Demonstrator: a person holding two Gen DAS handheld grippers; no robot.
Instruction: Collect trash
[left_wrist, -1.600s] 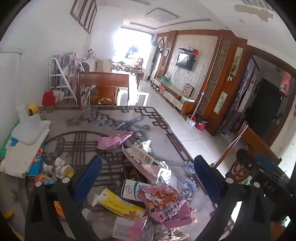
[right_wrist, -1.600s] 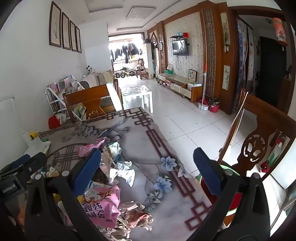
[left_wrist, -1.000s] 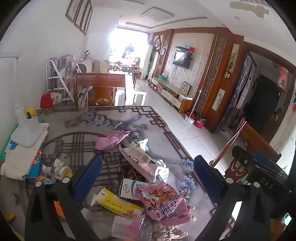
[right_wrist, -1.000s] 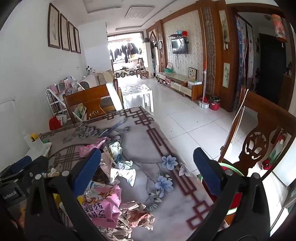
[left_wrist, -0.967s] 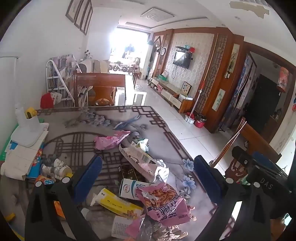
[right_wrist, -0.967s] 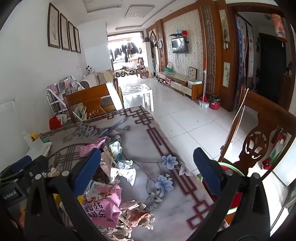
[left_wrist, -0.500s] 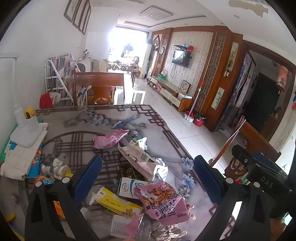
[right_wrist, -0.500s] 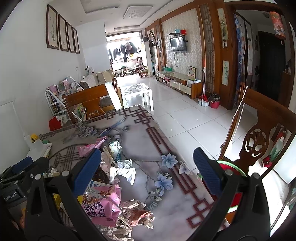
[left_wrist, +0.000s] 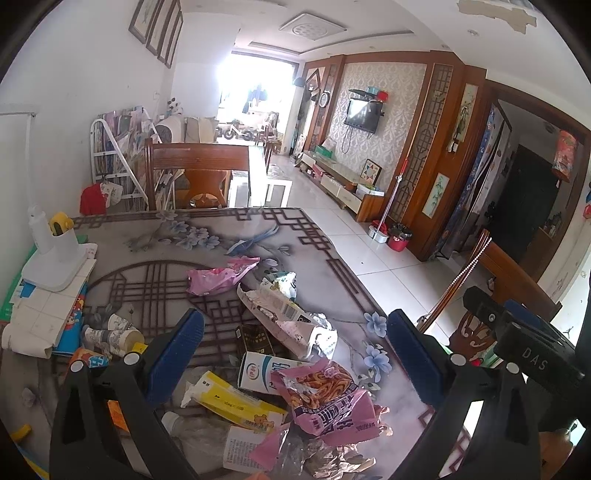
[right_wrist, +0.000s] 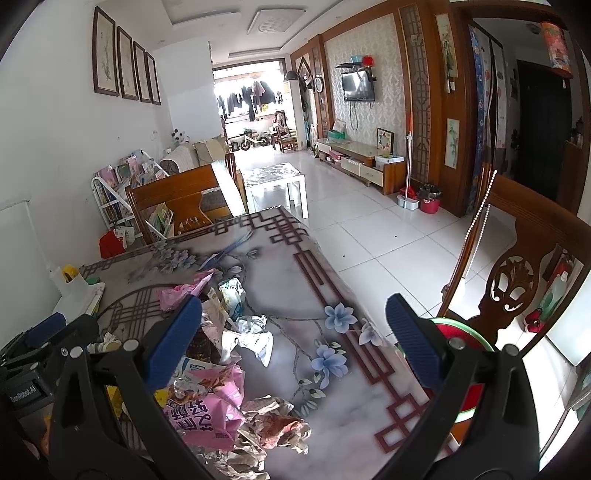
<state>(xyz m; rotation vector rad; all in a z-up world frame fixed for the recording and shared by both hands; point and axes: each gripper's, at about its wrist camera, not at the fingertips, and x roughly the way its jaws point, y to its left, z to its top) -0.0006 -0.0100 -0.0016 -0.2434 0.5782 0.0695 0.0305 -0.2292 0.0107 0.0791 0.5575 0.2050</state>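
Note:
Trash lies in a heap on the patterned table (left_wrist: 155, 243): a pink snack bag (left_wrist: 325, 398), a white milk carton (left_wrist: 262, 371), a yellow wrapper (left_wrist: 229, 400), a torn paper pack (left_wrist: 277, 317) and a pink wrapper (left_wrist: 218, 275). My left gripper (left_wrist: 295, 350) is open and empty, hovering above the heap. My right gripper (right_wrist: 293, 339) is open and empty over the table's right part (right_wrist: 280, 266), with the pink snack bag (right_wrist: 207, 410) and crumpled paper (right_wrist: 273, 424) below and to its left. A red bin with a green rim (right_wrist: 465, 347) stands beside the table's right edge.
A white stand with a yellow item (left_wrist: 51, 254), papers and paper cups (left_wrist: 110, 334) sit at the table's left. Wooden chairs stand at the far end (left_wrist: 199, 170) and at the right (right_wrist: 517, 280). Tiled floor (right_wrist: 388, 236) lies to the right.
Both grippers have drifted slightly, so the views shifted a little. Both stay open and empty. The trash has not moved.

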